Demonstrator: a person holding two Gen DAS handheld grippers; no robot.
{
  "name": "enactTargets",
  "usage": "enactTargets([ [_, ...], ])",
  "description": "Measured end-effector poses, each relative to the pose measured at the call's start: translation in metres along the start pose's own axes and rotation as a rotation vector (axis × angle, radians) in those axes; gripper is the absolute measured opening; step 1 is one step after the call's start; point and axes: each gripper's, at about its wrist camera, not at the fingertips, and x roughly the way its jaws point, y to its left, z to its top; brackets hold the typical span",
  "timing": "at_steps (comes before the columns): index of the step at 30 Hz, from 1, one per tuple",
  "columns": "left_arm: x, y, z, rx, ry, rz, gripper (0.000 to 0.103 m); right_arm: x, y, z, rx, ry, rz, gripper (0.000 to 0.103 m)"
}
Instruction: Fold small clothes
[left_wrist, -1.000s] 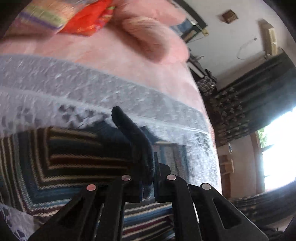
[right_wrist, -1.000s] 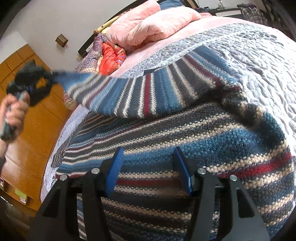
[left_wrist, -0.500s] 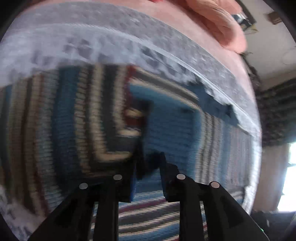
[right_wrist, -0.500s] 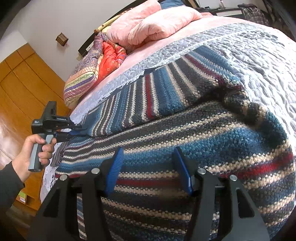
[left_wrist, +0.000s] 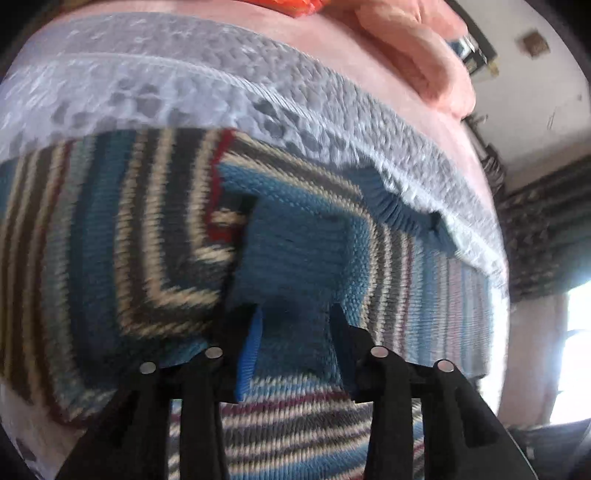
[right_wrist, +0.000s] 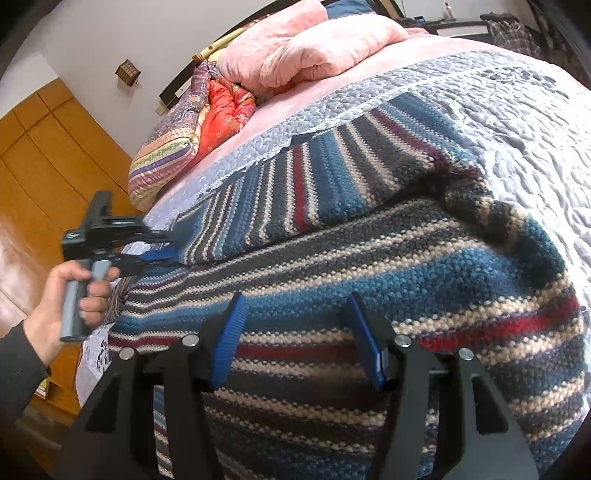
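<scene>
Soft daylight, blown-out window (left_wrist: 576, 332) glare, left-view motion blur, fisheye-warped edges.

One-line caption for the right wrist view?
Open right gripper hovers over striped knit sweater on grey quilted bedspread; left gripper open at folded sleeve.

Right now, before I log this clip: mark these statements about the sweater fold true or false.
1. The striped sweater lies on the grey quilt. True.
2. The right gripper is shut on the sweater. False: its jaws stand apart, gripping nothing.
3. One sleeve is folded across the sweater's body. True.
4. The pink blanket covers the sweater. False: it is bunched farther up the bed, apart from it.
5. The left gripper has its jaws open at the sleeve's cuff. True.
</scene>
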Motion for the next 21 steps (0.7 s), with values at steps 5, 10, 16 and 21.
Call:
enactTargets([
  [5, -0.091, 0.074, -0.007, -0.089, -0.146, 0.001, 0.076, -0.002, 0.011, -0.002, -0.039, -0.004, -0.01, 0.057],
  [10, -0.181, 0.196, -0.03, -0.26, -0.282, 0.067, 0.081, -0.002, 0.032, -0.008, -0.08, 0.024, -0.009, 0.059],
  [16, -0.233, 0.319, -0.051, -0.496, -0.41, 0.101, 0.081, 0.004, 0.071, -0.019, -0.142, 0.06, 0.019, 0.059],
  [21, -0.226, 0.376, -0.045, -0.608, -0.451, 0.108, 0.081, 0.015, 0.093, -0.037, -0.176, 0.112, 0.018, 0.059],
])
